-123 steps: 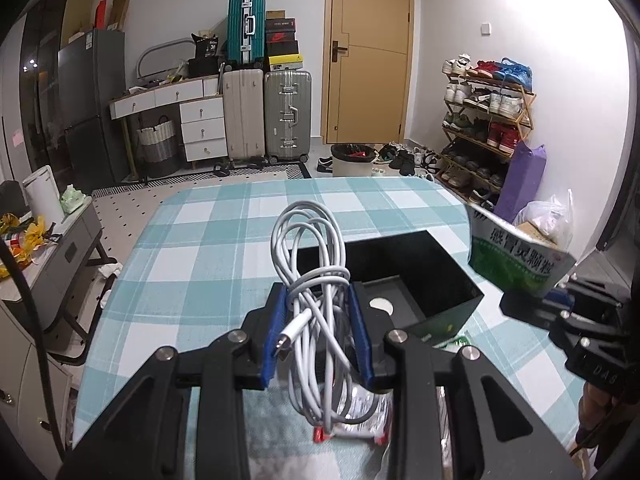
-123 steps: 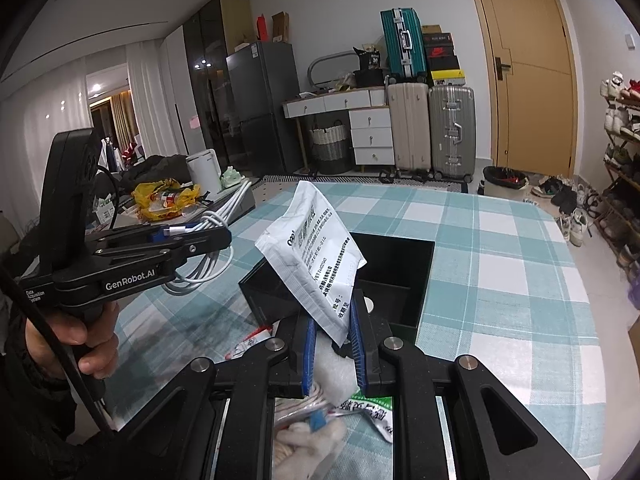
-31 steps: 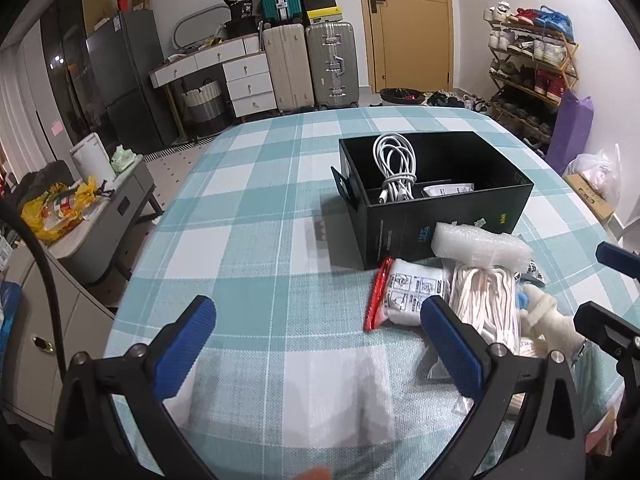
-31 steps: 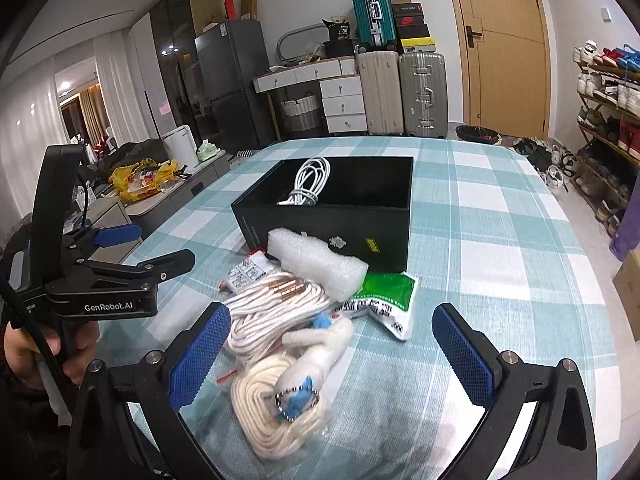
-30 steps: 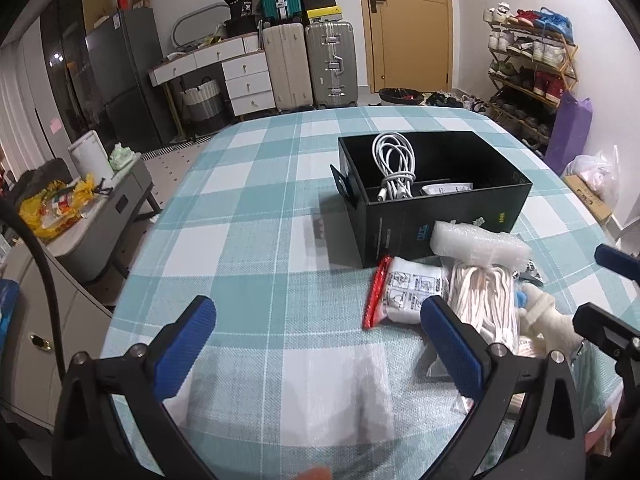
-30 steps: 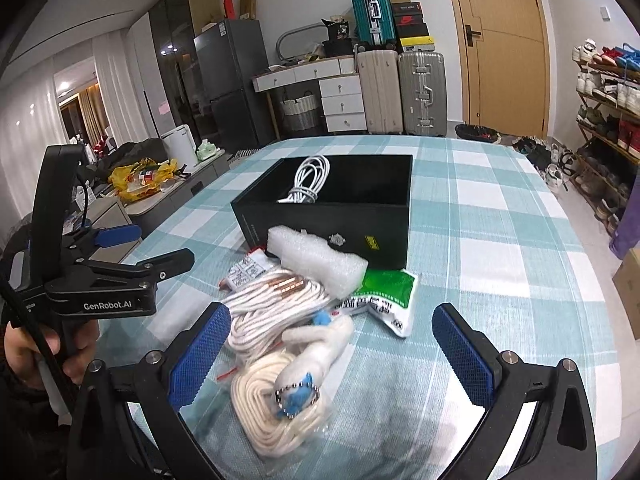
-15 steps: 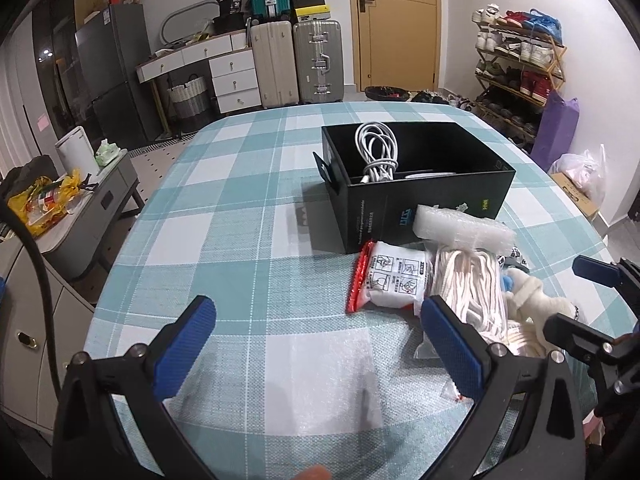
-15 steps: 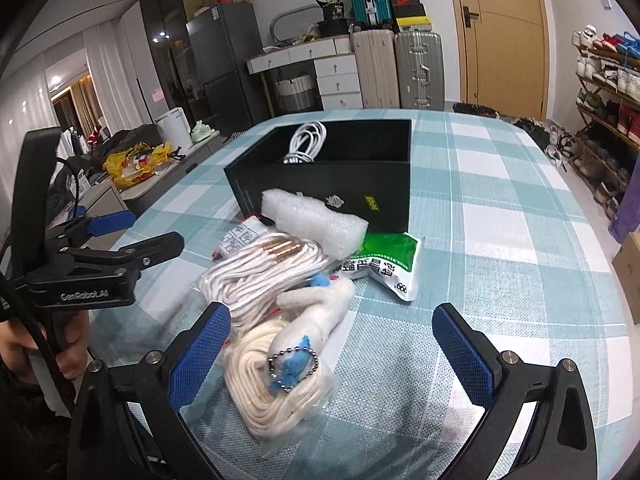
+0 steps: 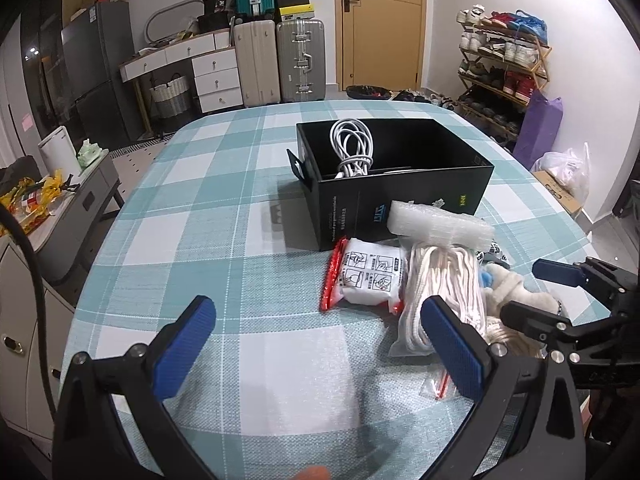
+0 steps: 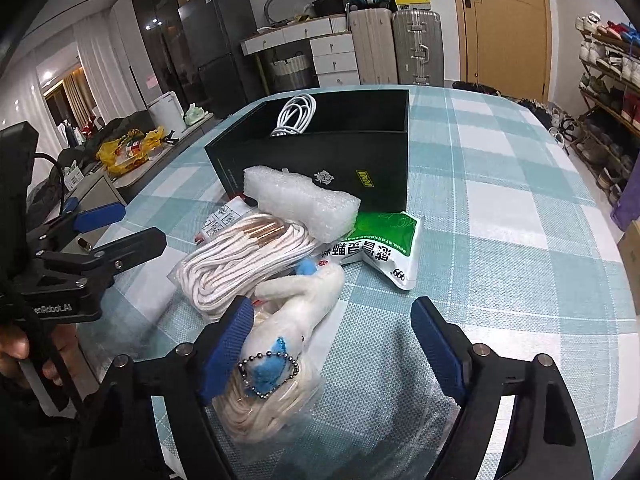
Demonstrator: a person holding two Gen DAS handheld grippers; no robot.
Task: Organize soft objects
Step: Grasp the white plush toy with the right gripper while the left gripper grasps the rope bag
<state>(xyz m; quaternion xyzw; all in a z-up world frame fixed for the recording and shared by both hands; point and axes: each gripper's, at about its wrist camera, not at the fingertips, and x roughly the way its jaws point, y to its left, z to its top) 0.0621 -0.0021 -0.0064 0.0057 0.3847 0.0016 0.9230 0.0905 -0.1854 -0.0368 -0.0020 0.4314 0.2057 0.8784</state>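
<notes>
A black box [image 9: 400, 196] on the checked table holds a coiled white cable [image 9: 352, 148]. In front of it lie a bubble-wrap roll [image 10: 300, 200], a red-zip white packet [image 9: 368, 276], a bagged white cord [image 10: 248, 256], a green-white sachet [image 10: 384, 244] and a white plush toy [image 10: 304, 304] with a bead chain. My right gripper [image 10: 332, 312] hangs low over the plush. Its jaws are closing, with the plush between them near the left pad and the right pad well apart from it. My left gripper [image 9: 318, 312] stands open over bare cloth, left of the pile.
A second bag of pale cord [image 10: 256, 404] lies under the plush. The table edge [image 9: 100, 248] curves away on the left, above a low grey cabinet [image 9: 76, 196]. A person's hand [image 10: 16, 352] grips the left tool. Suitcases and a shoe rack stand far behind.
The cable and a sachet, held four seconds ago, are released; the cable lies in the box. Over the last second the right gripper sank toward the plush and its jaws narrowed.
</notes>
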